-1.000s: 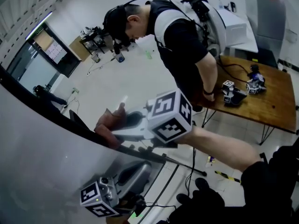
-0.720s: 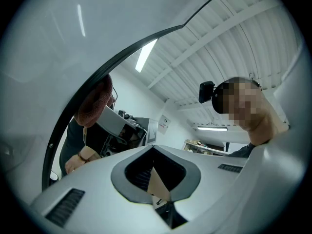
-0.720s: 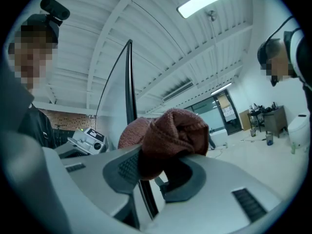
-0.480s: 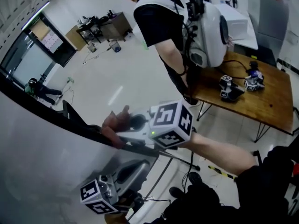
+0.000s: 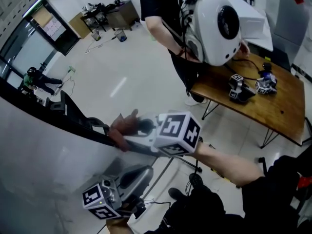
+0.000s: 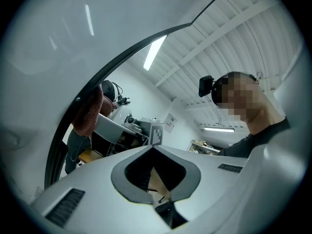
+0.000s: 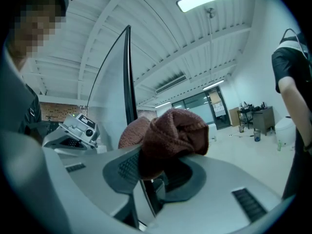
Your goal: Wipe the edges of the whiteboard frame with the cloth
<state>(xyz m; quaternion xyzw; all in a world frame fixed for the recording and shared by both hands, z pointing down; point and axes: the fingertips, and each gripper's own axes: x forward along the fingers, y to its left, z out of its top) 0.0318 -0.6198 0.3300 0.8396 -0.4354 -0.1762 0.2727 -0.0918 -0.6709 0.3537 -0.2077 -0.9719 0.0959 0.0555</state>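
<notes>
Only its own view shows right tongs [image 7: 157, 172] clamping cloth [image 7: 171, 135] astride the whiteboard frame [image 7: 128, 82]; left tongs [image 6: 155, 151] clenched, empty.

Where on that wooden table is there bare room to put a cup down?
The wooden table is bare along its near edge and right end. Two spare grippers crowd the far side, beside the standing person.
</notes>
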